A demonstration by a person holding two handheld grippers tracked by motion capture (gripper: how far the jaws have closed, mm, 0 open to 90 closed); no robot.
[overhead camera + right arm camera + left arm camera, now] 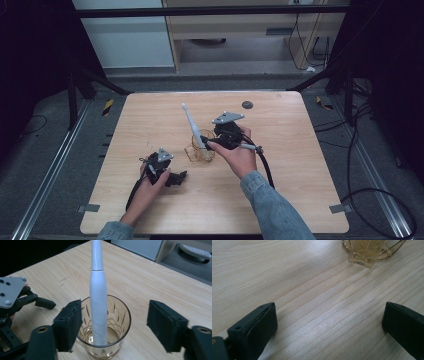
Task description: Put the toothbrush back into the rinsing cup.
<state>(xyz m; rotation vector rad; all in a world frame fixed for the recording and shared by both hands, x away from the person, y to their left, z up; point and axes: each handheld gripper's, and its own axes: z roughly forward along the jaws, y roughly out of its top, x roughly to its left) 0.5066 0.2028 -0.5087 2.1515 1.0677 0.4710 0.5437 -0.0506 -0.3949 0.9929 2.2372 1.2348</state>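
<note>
Cut amber drinking glass point(103, 340), one of it, stands upright near the middle of the light wooden bench point(280, 190), and one white slim electric toothbrush point(98, 305) stands inside it, its base on the bottom of the glass and its neck leaning toward the far left in the high view. The right hand-held gripper point(115, 325) sits just to the right of the glass in the high view, its jaws spread wide on either side of the glass and toothbrush, with the pads clear of the toothbrush; whether one pad grazes the glass rim I cannot tell. The left hand-held gripper point(327, 322) rests near the left front of the bench, well apart from the glass, its jaws spread over bare wood with nothing between them. That makes two hand-held grippers, each held in one hand point(240, 157), both with denim sleeves.

One small dark round disc point(247, 105) lies near the far edge of the bench. Open bench surface runs on all sides of the glass: wide bare stretches to the right, to the far left and along the near edge. Beyond the edges lie grey floor, metal rails and loose black cables.
</note>
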